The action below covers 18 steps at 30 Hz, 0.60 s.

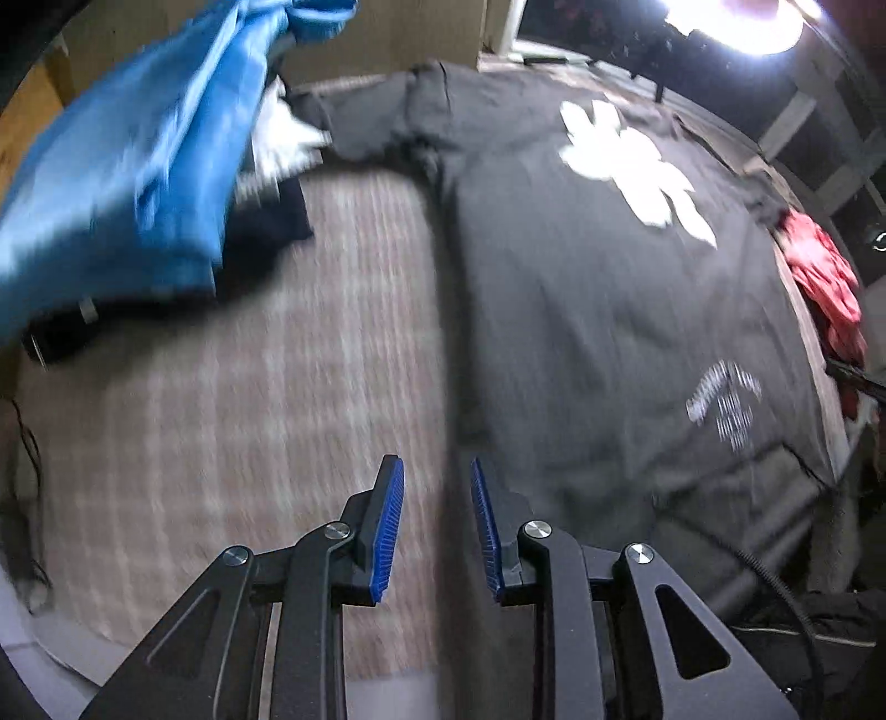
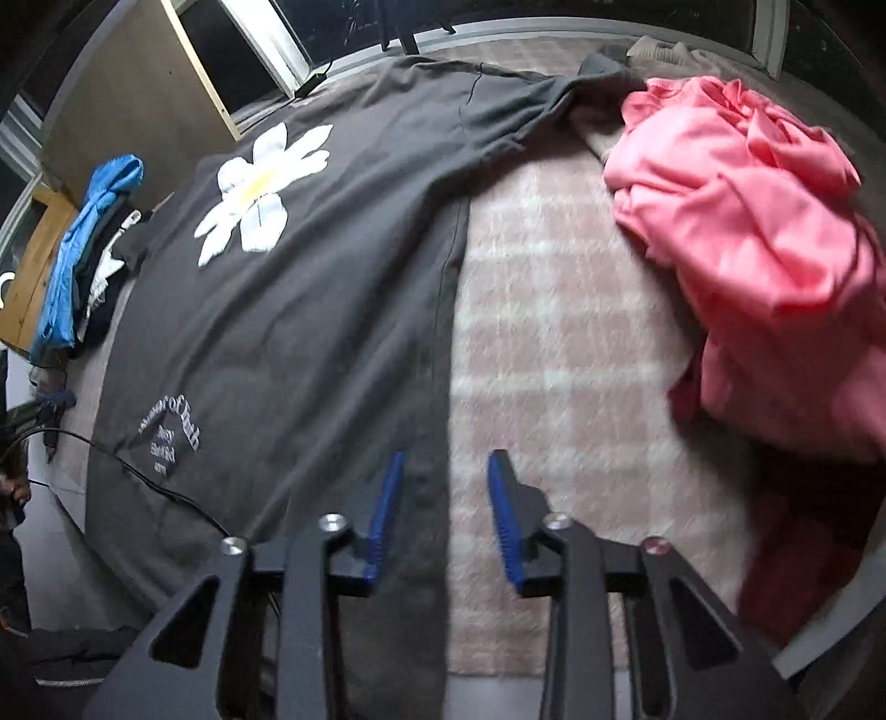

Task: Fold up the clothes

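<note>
A dark grey T-shirt [image 1: 581, 310] with a white flower print [image 1: 631, 166] lies spread flat on a pinkish checked blanket [image 1: 249, 387]. My left gripper [image 1: 437, 487] hangs over the shirt's left side edge, jaws apart with nothing between the blue pads [image 1: 387, 526]. The right wrist view shows the same T-shirt [image 2: 310, 310] and flower print [image 2: 260, 194]. My right gripper [image 2: 446, 482] hovers above the shirt's right side seam, jaws apart and holding nothing.
A blue garment [image 1: 122, 183] lies on a pile of dark and white clothes at the far left. A crumpled pink garment [image 2: 758, 249] sits on the blanket [image 2: 570, 360] at the right. A black cable [image 2: 149, 482] crosses the shirt's near corner. A bright lamp [image 1: 742, 22] shines beyond.
</note>
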Available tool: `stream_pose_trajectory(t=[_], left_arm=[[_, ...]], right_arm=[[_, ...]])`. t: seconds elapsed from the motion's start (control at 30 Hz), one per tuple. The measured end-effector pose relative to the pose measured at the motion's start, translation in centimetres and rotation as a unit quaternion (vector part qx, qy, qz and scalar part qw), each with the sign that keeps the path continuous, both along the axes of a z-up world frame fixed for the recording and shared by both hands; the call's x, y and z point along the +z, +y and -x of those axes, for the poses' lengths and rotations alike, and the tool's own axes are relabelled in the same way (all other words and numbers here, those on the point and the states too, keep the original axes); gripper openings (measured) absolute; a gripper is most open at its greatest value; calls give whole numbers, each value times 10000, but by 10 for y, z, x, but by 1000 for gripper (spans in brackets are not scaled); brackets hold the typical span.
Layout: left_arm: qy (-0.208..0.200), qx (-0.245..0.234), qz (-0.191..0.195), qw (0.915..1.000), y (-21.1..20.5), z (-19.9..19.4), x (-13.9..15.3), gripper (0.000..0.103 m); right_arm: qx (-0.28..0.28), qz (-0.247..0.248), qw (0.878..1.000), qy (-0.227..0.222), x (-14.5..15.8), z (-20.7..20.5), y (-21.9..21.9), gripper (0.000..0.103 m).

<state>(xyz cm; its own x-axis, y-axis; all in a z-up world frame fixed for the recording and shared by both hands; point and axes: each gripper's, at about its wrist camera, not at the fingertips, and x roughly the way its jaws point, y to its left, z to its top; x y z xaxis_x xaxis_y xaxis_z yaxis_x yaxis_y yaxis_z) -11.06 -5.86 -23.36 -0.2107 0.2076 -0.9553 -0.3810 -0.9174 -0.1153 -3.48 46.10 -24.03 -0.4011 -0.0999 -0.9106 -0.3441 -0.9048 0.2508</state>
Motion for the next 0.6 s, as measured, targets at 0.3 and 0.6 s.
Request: stream_pose_trajectory(t=[0.3,0.6], left_arm=[[91,80,-329,9994,-31,-35,22,24],[509,194,-284,9981,-41,-54,67,24]], right_arm=[[140,-400,9990,-111,-17,10,-21,6],[-280,-24,9995,108,24,-5,22,23]])
